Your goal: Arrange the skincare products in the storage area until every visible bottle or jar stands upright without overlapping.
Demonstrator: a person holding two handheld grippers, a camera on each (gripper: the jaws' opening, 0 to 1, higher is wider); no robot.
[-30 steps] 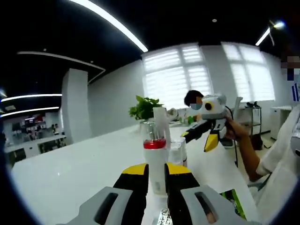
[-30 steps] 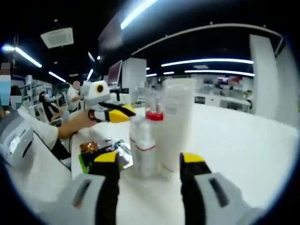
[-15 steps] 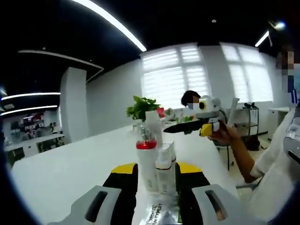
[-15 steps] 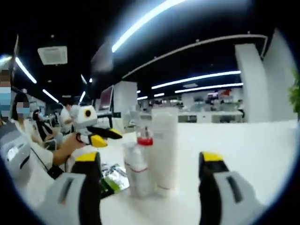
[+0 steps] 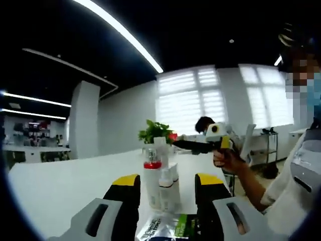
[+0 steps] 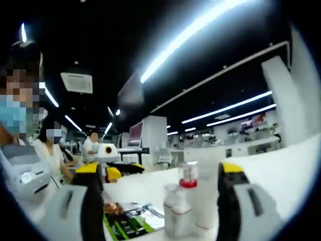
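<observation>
Both tools released, jaws wide apart, nothing between them. Left tool [image 5: 165, 193] at 6 o'clock in left gripper view; right tool [image 6: 160, 201] at 6 in right gripper view.

Bottles stand upright in a tight cluster on white tabletop [image 5: 60, 181], w/ red-cap bottle [image 5: 152, 183] and small white bottle [image 5: 166, 188] touching or nearly so; tall white bottle [image 5: 161, 150] behind. Foil sachets [image 5: 168, 228] lie flat just in front, at 6.

Looks near done. If spacing needed: approach one bottle low, grip body not cap, slide it clear w/o tipping neighbours. Keep sachets visible.
</observation>
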